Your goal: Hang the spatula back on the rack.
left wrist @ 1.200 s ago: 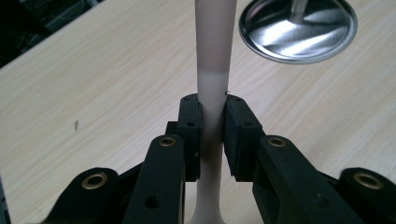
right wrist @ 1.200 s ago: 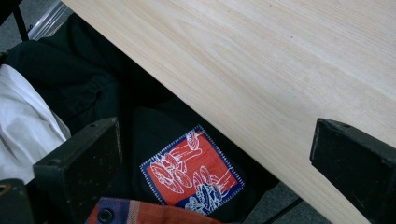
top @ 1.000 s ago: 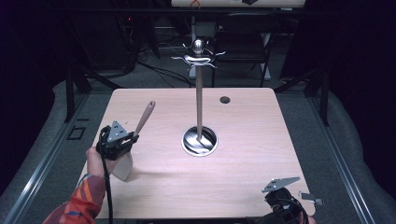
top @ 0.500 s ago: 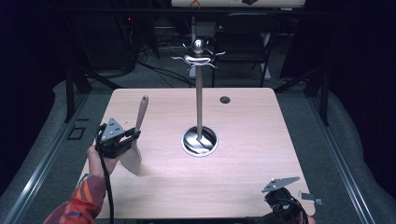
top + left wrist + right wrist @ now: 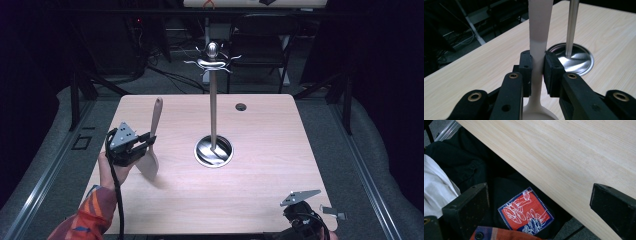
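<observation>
My left gripper is shut on a spatula at the table's left side. It holds the spatula nearly upright, brown handle up and pale blade hanging just above the wood. In the left gripper view the black pads clamp the spatula low on its pale shaft, just above the blade. A metal stand with hooks at its top rises from a round shiny base at mid-table, right of the spatula. The stand's pole and base show beyond the spatula. My right gripper rests at the table's near right edge, open with nothing between its jaws.
The wooden table has a small dark hole at its far side. A chair stands behind it. In the right gripper view the table's near edge runs over dark clothing with an orange patch.
The spatula has swung from leaning right to nearly upright, and its blade now hangs further right. The left hand shifted slightly. The right gripper has stayed put.
</observation>
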Motion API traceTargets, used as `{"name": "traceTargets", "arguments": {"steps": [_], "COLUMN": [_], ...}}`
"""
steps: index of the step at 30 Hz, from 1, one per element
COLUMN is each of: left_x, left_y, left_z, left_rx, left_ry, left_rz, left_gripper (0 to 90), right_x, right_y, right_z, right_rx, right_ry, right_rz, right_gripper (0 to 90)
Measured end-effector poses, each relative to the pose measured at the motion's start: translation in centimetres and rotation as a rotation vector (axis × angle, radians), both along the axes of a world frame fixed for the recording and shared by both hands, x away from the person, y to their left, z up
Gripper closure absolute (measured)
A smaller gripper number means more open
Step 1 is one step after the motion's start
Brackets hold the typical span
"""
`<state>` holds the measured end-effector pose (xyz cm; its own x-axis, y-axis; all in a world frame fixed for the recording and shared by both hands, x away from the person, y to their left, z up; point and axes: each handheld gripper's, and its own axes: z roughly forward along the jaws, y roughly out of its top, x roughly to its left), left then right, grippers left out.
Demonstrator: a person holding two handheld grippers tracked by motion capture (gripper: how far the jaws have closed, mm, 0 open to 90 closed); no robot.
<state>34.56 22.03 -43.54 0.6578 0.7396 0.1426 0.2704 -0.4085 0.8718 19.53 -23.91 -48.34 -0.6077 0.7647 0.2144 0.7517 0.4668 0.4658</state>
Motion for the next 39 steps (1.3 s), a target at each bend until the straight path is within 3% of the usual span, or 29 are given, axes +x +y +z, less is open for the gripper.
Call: {"name": "traceTargets", "arguments": {"steps": [6,11,16,28,39], "left_x": [0.1,0.6,1.0,3.0,4.5], "left_y": [-0.8,-1.6,-2.5,-3.4,-4.8], "left_z": [0.7,1.9,3.0,4.4,6.1], "left_rx": [-0.022,-0.069,-0.051,-0.103,-0.118], "left_ry": [0.001,-0.005,-0.018,-0.006,-0.010], "left_rz": [-0.009,-0.020,-0.038,-0.066,-0.109], "left_gripper": [78.0,78.1,78.0,78.0,78.0], "right_x": [0.0,0.2,0.2,0.2,0.2], "right_y": [0.1,0.1,0.3,0.3,0.4], "right_z": [0.0,-0.1,-0.2,-0.2,-0.2], "right_rx": [-0.004,-0.007,-0.014,-0.013,-0.013], "right_ry": [0.001,0.004,0.007,0.000,0.009], "right_rz": [0.003,0.002,0.007,0.001,0.009], "right_gripper": [1.8,1.7,2.0,2.0,2.0]}}
